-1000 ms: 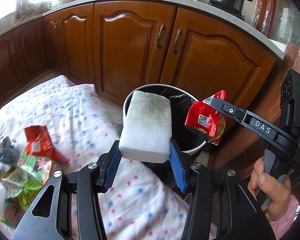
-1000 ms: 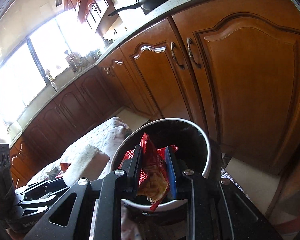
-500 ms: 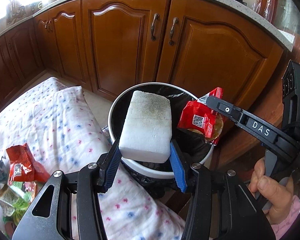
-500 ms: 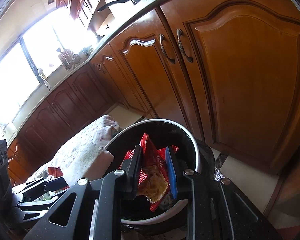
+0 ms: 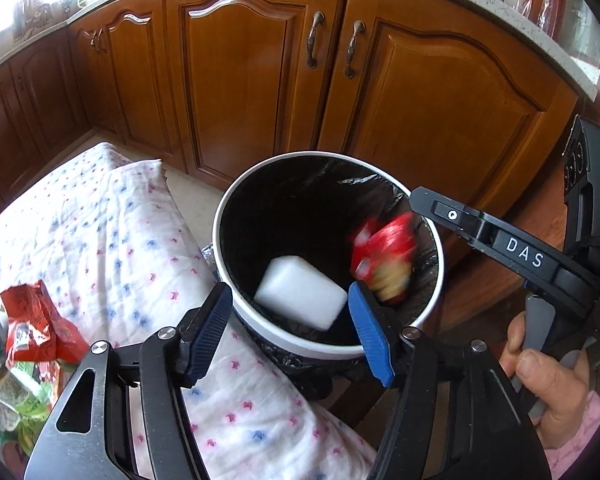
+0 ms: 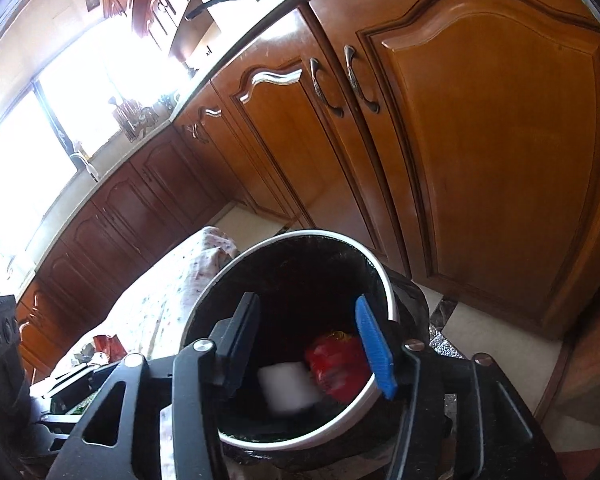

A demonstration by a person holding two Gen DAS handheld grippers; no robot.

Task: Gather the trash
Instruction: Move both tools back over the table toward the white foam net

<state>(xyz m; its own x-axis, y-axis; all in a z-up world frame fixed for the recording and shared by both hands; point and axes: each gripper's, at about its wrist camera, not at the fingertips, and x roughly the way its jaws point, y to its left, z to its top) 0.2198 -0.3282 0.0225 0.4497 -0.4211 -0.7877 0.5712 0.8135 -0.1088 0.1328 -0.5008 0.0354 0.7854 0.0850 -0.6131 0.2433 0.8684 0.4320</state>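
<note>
A round white bin (image 5: 228, 296) with a black liner stands beside the table; it also shows in the right wrist view (image 6: 394, 304). A white foam block (image 5: 300, 298) and a red snack wrapper (image 5: 384, 256), blurred with motion, are inside the bin, free of both grippers. They also show in the right wrist view, block (image 6: 286, 388) and wrapper (image 6: 338, 364). My left gripper (image 5: 290, 332) is open and empty above the bin's near rim. My right gripper (image 6: 314, 348) is open and empty over the bin; its finger (image 5: 492, 236) reaches in from the right.
A white floral cloth (image 5: 100, 232) covers the table left of the bin. More trash lies at its left edge: a red wrapper (image 5: 32, 328) and green packets (image 5: 16, 400). Wooden cabinet doors (image 5: 420, 100) stand close behind the bin.
Both grippers have opened. The foam block has left the left gripper and the red wrapper the right one; both have dropped into the bin.
</note>
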